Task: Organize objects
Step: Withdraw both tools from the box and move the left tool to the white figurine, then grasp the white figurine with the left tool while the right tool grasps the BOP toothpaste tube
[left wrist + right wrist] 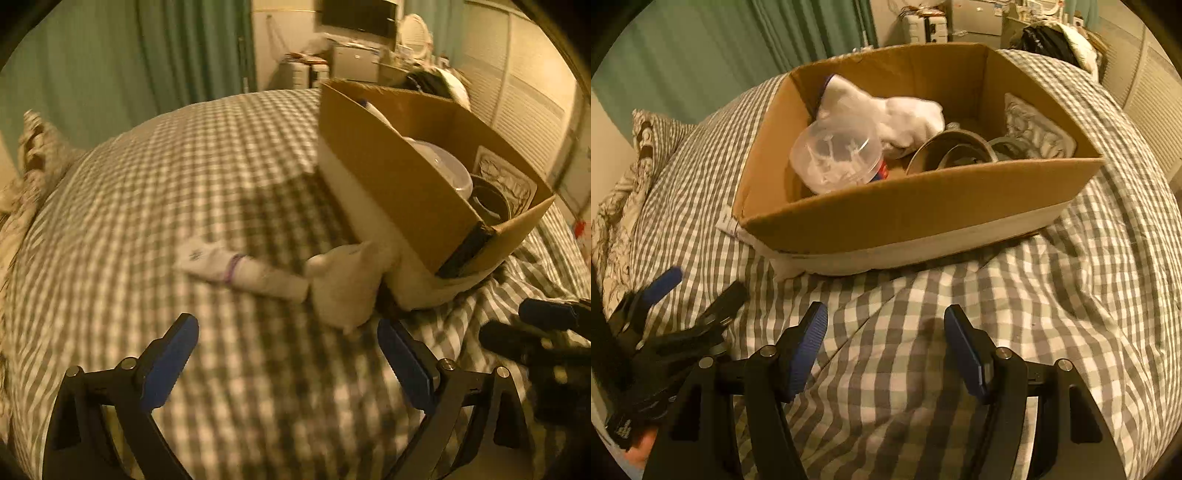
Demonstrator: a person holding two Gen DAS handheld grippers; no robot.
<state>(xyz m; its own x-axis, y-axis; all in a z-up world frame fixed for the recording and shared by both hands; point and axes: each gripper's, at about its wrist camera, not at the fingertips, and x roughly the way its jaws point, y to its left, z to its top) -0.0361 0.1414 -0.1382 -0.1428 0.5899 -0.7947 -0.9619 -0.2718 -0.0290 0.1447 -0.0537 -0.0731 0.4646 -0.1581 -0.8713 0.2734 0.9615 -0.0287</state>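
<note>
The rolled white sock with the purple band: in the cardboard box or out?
Out. The rolled sock lies on the checked bedspread, beside the cardboard box.

L tongs [288,328] wide, R tongs [885,321] part-open, both empty

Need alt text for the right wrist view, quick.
An open cardboard box sits on a checked bedspread, holding a clear plastic container, a white cloth and tape rolls. The right gripper hangs open and empty before it.
</note>
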